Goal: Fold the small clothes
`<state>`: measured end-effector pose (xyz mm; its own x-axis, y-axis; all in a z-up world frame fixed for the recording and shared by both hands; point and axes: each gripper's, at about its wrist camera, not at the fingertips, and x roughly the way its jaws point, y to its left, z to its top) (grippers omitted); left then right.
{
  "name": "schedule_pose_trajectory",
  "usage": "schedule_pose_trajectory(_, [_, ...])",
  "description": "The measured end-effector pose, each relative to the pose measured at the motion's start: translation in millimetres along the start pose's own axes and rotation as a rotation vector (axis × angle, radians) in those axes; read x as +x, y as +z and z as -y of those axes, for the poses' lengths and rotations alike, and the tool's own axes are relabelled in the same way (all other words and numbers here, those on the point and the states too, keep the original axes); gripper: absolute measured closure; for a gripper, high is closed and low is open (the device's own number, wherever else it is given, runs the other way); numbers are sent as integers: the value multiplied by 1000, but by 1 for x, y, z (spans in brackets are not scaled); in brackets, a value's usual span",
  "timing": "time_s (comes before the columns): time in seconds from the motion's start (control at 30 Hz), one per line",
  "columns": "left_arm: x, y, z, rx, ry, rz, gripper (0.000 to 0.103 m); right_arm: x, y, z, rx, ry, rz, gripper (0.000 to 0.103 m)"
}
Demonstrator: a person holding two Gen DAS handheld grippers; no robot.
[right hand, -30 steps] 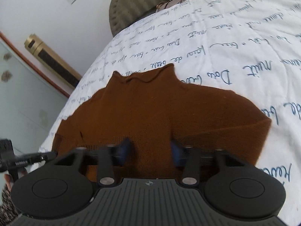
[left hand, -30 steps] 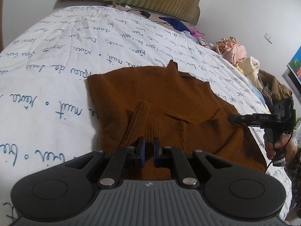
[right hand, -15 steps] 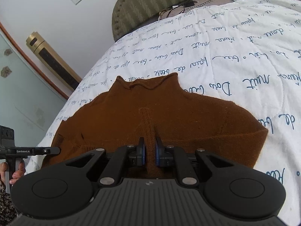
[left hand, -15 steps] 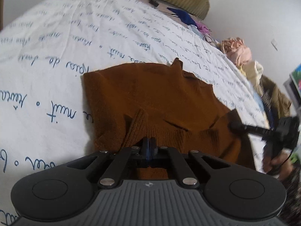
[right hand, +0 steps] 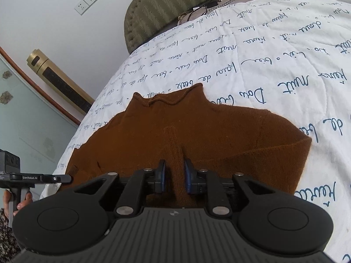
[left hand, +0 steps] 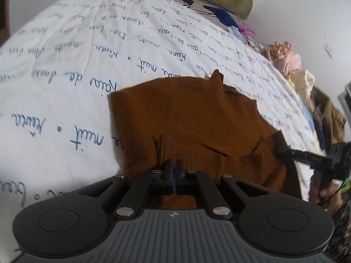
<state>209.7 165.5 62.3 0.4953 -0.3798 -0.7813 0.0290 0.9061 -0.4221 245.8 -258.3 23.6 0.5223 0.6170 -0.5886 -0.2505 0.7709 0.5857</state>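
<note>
My left gripper (left hand: 173, 171) is pinching the near hem of the soft, limp rust-brown knitted sweater (left hand: 193, 127) lying on the script-printed white quilt (left hand: 65, 70); my right gripper (right hand: 174, 176) is opening, seemingly loosening on a ridge of knit; gripping doubled ribbing is feeling safest

The sweater's (left hand: 193, 127) near hem is hidden behind the left gripper (left hand: 173, 167) body. The clothes pile (left hand: 291, 65) at the bed edge is blurred; items cannot be identified. The quilt's (right hand: 263, 70) small far lettering is illegible.
</note>
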Motion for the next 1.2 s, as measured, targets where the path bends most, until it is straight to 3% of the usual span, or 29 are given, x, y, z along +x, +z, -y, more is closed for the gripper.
schedule_pose_trajectory(0.27, [-3,5,0,36,-1,-74,100,2,-2,1,20,8,-1,71])
schedule_pose_trajectory(0.5, [-8,7,0,41,1,-76,100,1,-2,4,33,2,1,62])
schedule_pose_trajectory(0.73, [-11,7,2,65,18,-75,100,1,-5,3,28,-8,-12,60])
schedule_pose_trajectory(1.0, [-23,3,15,135,71,10,98,2,-6,1,29,-8,-7,54])
schedule_pose_trajectory(1.07, [-20,2,15,149,84,2,81,1,-7,1,33,-5,0,48])
schedule_pose_trajectory(1.13, [-17,-2,13,142,76,-8,29,0,-7,1,37,-2,4,46])
schedule_pose_trajectory(1.2, [-20,-8,12,146,81,40,24,-1,-7,0,36,-2,2,45])
